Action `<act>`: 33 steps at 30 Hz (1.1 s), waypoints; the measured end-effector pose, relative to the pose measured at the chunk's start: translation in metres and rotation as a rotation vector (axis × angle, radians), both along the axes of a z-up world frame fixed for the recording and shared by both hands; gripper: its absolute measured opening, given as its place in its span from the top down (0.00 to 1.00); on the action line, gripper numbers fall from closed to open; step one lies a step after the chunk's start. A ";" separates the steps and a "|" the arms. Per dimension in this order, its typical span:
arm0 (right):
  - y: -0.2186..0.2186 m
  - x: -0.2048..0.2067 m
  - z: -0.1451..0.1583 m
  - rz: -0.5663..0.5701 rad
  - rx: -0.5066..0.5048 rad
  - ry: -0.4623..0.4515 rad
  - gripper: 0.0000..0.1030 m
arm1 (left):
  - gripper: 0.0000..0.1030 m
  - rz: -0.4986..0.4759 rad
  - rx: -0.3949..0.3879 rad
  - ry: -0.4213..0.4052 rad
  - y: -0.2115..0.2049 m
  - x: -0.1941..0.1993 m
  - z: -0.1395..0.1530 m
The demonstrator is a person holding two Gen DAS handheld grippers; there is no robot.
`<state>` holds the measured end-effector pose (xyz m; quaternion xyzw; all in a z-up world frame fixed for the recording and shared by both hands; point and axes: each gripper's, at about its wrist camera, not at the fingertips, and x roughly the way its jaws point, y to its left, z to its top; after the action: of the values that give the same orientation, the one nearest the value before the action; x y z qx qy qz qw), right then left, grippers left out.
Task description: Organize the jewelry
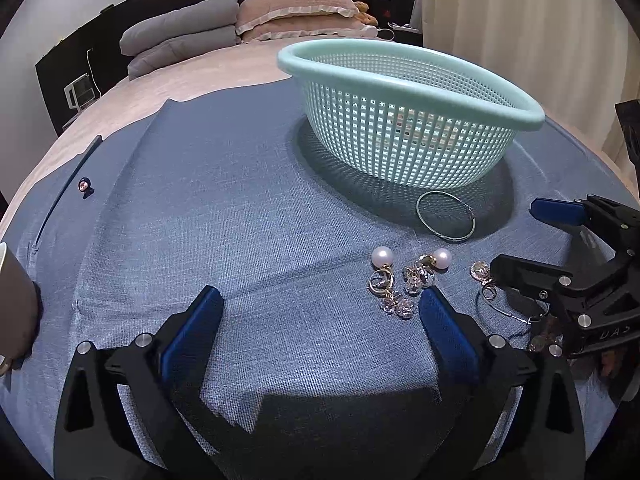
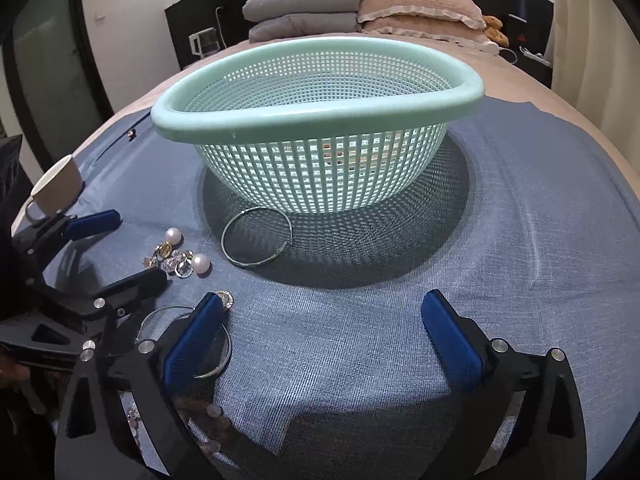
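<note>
Sitting far left on the blue cloth [image 1: 240, 216] covering the bed [image 1: 200, 68]: white mug [image 2: 58, 188], small pink stud [image 1: 84, 186]. Hovering low over the cloth: left gripper [image 1: 320, 312], jaws spread wide, holding nothing. Lying just beside its right finger: pearl earrings [image 1: 400, 276] in a cluster with crystal drops. Resting behind them, near the mint basket [image 1: 400, 76]: silver hoop [image 1: 446, 216]. Standing upright mid-cloth: basket, contents hard to make out through the mesh. Lying partly under the right gripper [image 2: 322, 316]: second hoop [image 2: 216, 364] and gold charm [image 1: 480, 272]. Hovering right of the cluster: right gripper, jaws wide apart, gripping nothing.
</note>
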<state>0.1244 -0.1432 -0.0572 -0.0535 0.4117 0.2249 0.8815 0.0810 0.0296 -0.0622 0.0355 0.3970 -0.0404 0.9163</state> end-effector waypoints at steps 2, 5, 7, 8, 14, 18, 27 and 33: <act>-0.001 -0.002 0.003 -0.013 -0.003 -0.015 0.08 | 0.06 0.001 0.002 -0.001 0.000 0.001 0.001; -0.013 -0.011 0.014 -0.031 0.056 -0.059 0.08 | 0.06 0.004 -0.002 -0.008 0.002 -0.002 0.002; -0.020 -0.017 0.018 -0.020 0.101 -0.050 0.09 | 0.08 -0.005 -0.009 -0.012 0.000 -0.006 0.003; -0.020 -0.020 0.018 -0.010 0.106 -0.039 0.09 | 0.09 -0.013 -0.012 -0.016 0.000 -0.008 0.004; 0.005 -0.038 0.013 0.070 -0.017 -0.049 0.53 | 0.35 -0.083 0.003 -0.031 -0.014 -0.017 0.006; 0.014 -0.040 0.013 0.112 -0.040 -0.040 0.83 | 0.64 -0.084 -0.012 -0.036 -0.014 -0.019 0.009; 0.002 -0.047 0.027 0.123 -0.003 -0.010 0.98 | 0.98 -0.091 -0.105 0.001 -0.002 -0.021 0.014; -0.012 -0.050 0.044 0.095 0.013 -0.041 0.98 | 0.98 -0.098 -0.101 0.017 -0.001 -0.023 0.020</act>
<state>0.0743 -0.1554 -0.0131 -0.0719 0.3890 0.2678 0.8785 0.0578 0.0290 -0.0423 0.0082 0.4001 -0.1057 0.9103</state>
